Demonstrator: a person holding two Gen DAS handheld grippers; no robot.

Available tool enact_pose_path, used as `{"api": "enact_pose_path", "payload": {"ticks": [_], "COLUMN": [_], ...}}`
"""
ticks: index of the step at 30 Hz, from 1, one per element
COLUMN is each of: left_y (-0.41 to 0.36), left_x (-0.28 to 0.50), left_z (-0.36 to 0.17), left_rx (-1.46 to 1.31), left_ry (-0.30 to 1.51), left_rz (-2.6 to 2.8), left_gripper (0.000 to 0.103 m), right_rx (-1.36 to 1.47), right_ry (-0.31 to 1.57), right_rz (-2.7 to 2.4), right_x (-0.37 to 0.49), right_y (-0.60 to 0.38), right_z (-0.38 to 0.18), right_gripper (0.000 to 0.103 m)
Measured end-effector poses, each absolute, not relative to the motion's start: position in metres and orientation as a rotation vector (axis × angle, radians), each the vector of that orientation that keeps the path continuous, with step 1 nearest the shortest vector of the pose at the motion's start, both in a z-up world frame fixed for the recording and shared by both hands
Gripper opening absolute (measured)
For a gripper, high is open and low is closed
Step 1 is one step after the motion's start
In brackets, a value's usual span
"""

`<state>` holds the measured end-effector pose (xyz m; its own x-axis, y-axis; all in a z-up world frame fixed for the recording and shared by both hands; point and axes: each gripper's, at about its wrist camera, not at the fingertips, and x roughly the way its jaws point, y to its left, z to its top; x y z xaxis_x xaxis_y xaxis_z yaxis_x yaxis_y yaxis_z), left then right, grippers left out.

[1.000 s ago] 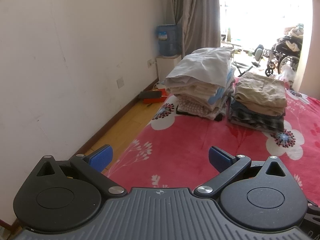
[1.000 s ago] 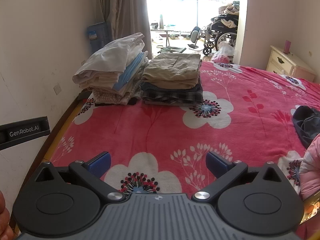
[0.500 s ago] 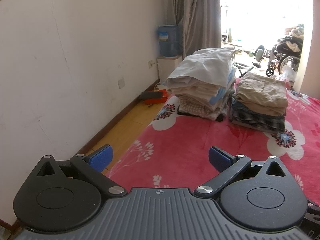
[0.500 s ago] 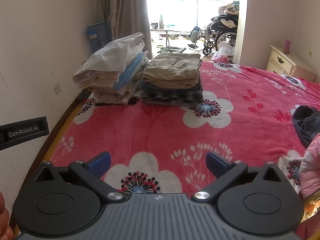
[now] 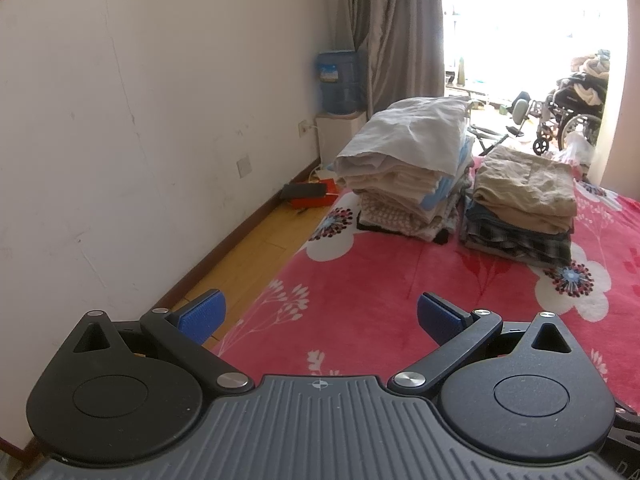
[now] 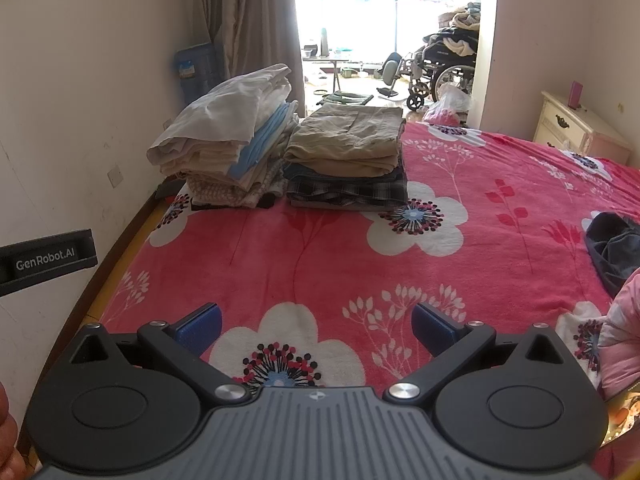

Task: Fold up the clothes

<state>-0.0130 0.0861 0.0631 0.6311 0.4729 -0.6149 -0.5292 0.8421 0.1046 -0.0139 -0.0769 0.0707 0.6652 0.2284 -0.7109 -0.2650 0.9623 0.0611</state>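
Nothing has shifted since the earlier frames: both tools hold the same pose above the bed (image 6: 360, 248). Left tool (image 5: 318, 314) is released, blue pads spread wide with nothing between them, over the bed's wall-side edge. Right tool (image 6: 316, 326) is likewise released and empty, above a white flower print. Two stacks of folded clothes stand side by side at the far end: a pale pile (image 6: 224, 148) and a khaki-topped pile (image 6: 348, 152). A dark unfolded garment (image 6: 612, 250) lies at the right (partly cut off).
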Motion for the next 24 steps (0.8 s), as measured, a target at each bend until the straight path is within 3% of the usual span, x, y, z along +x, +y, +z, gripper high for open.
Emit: {"api": "enact_pose_path", "payload": {"ticks": [24], "left_y": [0.0901], "left_x": [-0.0134], "left_z": [0.0612], "left_rx": [-0.096], "left_ry": [0.680], "left_rz": [0.578], "left_gripper": [0.103], "right_rx": [-0.062], "right_ry": [0.800], "right_rz": [0.284], "right_x": [-0.0149], "right_y": [-0.0713], "right_z": [0.0696], "right_gripper": [0.103]}}
